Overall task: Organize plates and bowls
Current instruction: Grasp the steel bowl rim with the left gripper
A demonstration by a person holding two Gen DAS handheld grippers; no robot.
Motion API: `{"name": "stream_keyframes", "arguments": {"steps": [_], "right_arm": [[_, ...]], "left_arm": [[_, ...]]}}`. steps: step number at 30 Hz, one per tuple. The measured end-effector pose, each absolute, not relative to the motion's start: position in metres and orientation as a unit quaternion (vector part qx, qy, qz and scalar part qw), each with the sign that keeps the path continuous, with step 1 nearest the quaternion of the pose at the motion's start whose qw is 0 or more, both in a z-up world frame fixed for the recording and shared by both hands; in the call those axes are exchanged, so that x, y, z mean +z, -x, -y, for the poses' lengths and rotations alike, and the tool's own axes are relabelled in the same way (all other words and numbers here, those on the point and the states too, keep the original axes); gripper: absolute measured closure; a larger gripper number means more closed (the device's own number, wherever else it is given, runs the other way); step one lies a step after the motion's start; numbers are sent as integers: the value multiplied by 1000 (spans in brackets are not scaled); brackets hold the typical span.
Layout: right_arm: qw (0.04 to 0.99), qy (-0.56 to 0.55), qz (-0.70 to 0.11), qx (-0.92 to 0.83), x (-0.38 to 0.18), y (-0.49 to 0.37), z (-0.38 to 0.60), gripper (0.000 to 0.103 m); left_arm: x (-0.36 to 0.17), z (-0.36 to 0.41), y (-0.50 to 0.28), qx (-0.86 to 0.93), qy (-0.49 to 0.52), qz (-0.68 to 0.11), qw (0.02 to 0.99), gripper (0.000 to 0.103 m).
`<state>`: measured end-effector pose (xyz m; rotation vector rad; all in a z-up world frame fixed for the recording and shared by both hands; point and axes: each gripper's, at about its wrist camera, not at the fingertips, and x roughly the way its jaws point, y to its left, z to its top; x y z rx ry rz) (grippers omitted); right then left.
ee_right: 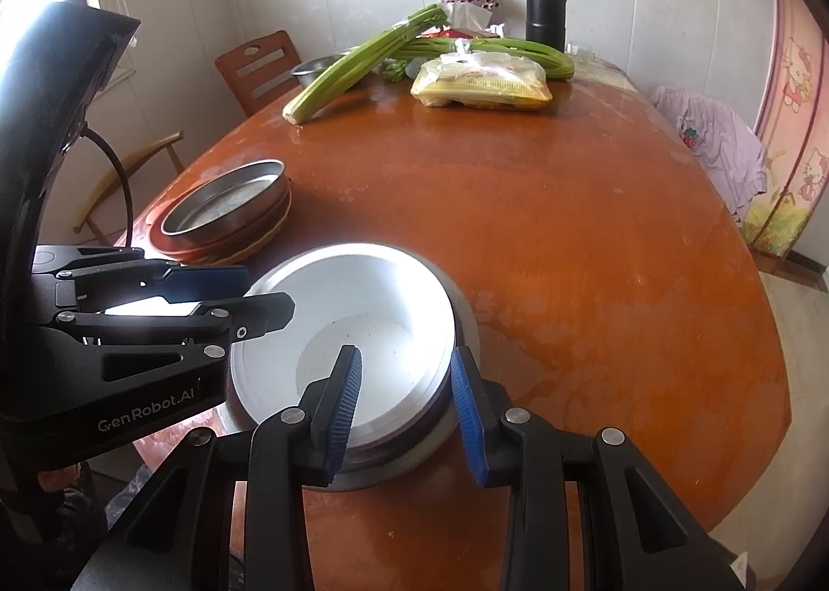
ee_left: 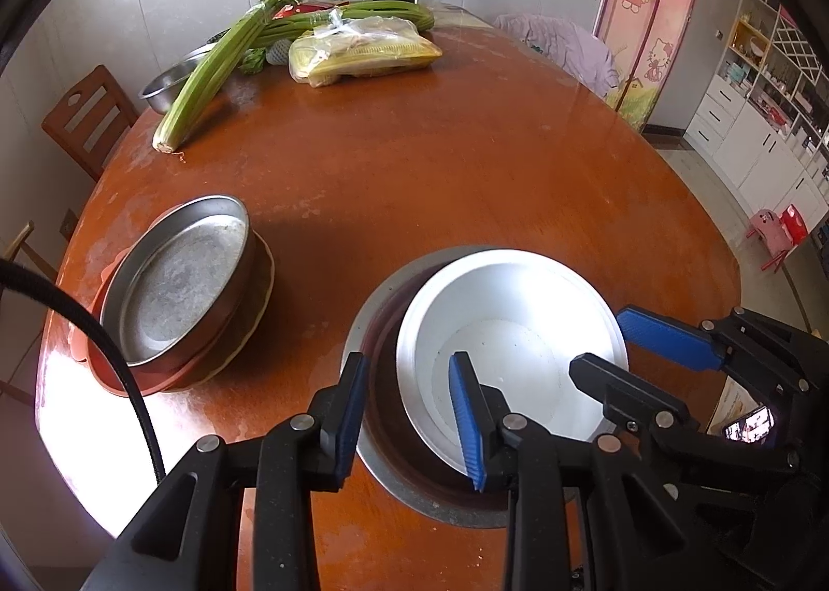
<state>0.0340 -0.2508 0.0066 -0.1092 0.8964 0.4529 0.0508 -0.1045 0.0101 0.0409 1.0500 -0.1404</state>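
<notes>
White round metal bowl point(ee_left: 510, 342), nested in a grey metal bowl point(ee_left: 373, 440), is straddled by both tongs: left gripper point(ee_left: 412, 427) clenched on the stack's rim at seven o'clock, right gripper point(ee_right: 406, 412) at four. Bare brown wooden table point(ee_left: 466, 166) lies toward twelve.

The left claw point(ee_left: 409, 420) and the right claw point(ee_right: 406, 404) are tilted down, side by side. Each is pinched shut across the rim of the bowls point(ee_left: 518, 256).
</notes>
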Motion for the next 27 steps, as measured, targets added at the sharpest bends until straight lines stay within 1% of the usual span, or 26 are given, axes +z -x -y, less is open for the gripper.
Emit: {"name": "stream_keyframes", "arguments": {"steps": [6, 9, 15, 20, 23, 27], "right_arm": [[876, 54, -426, 221, 15, -39, 249, 65], [875, 54, -426, 222, 19, -42, 246, 60], [877, 57, -424, 217, 25, -48, 242, 57], [883, 52, -418, 207, 34, -50, 243, 51], [884, 49, -419, 201, 35, -51, 244, 49], [885, 47, -421, 193, 35, -53, 246, 47]], "left_arm": [[14, 100, -55, -66, -13, -500, 864, 70], [16, 97, -57, -65, -10, -498, 864, 70], [20, 91, -61, -72, 1, -496, 865, 69], [20, 83, -64, -72, 10, -497, 865, 68], [19, 80, -65, -76, 13, -497, 865, 67], [17, 81, -66, -89, 14, -499, 862, 62]]}}
